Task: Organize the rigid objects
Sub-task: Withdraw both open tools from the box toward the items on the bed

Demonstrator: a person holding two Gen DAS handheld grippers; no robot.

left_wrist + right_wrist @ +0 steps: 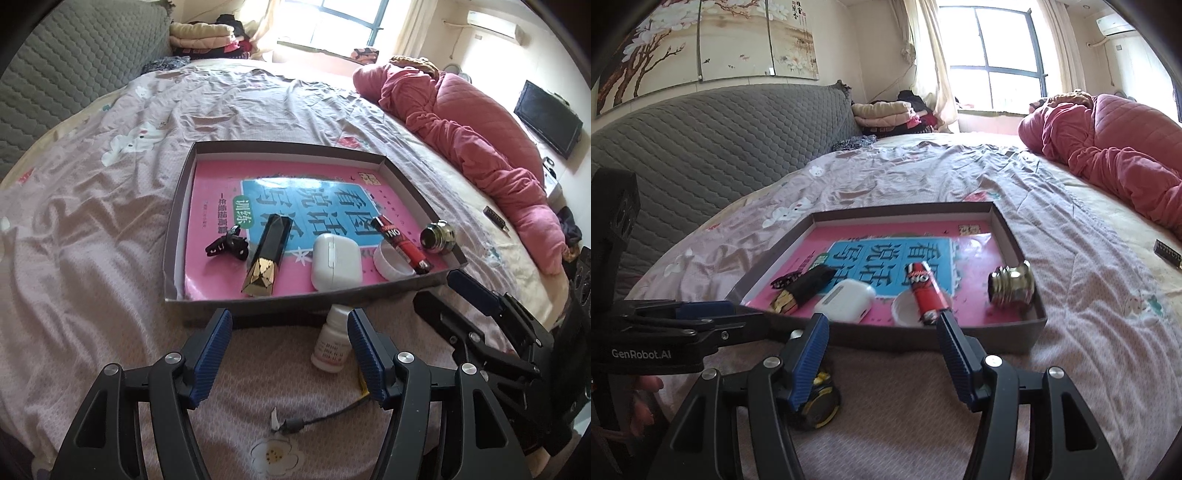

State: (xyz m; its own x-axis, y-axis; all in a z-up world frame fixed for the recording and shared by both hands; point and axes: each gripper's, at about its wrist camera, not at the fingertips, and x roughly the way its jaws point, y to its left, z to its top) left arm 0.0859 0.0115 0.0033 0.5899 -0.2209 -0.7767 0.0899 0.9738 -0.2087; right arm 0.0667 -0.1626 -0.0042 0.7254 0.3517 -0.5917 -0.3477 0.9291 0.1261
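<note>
Left tongs (290, 354) spread wide, white bottle (330, 341) lying just ahead between the pads, pointing at the tray (295, 301). Right tongs (882, 356) spread and empty, farther off.

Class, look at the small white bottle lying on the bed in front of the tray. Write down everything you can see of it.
The small white bottle looks like plastic. It lies on its side on the patterned bedsheet, just outside the near wall of the shallow tray, its neck end towards the tray. A white label with red print, too small to read, wraps its body. It sits between the open fingers of the left gripper, close to the right-hand finger; contact cannot be told. In the right wrist view it does not show.
</note>
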